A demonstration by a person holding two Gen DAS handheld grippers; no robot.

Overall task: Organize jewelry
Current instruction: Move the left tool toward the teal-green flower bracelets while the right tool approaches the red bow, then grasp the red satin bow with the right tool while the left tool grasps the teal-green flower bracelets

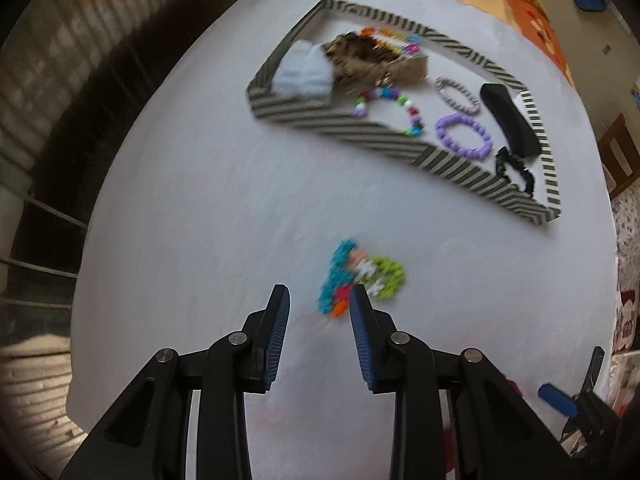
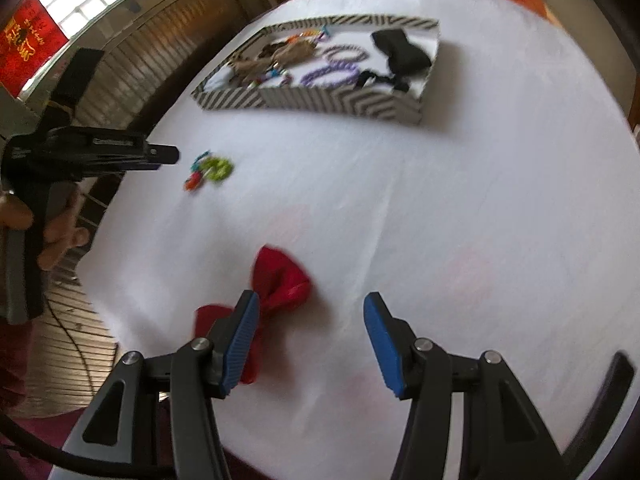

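Two pieces are left outside the box, and the step in hand is judged to be the reach for them. The multicoloured bead bracelet [image 1: 360,276] lies on the white counter [image 1: 200,200], near the left side, just beyond the tips of the left gripper [image 1: 318,304], whose fingers [image 1: 276,344] are seen apart with nothing between them. The red bow [image 2: 280,280] lies nearer on the counter, and it is partly hidden behind the left finger of the right gripper [image 2: 312,312]; these fingers are also spread and nothing is clamped, though whether the bow is touched cannot be told. At the far side stands the striped box [image 1: 340,128], where a purple bracelet [image 1: 464,136], a black pouch [image 1: 508,120] and other pieces are already placed. For the next move, each gripper should be brought lower and centred over its piece, because the bracelet lies slightly right of the left gap and the bow lies left of the right gap. The bracelet is loose and may slip if only one bead is caught.
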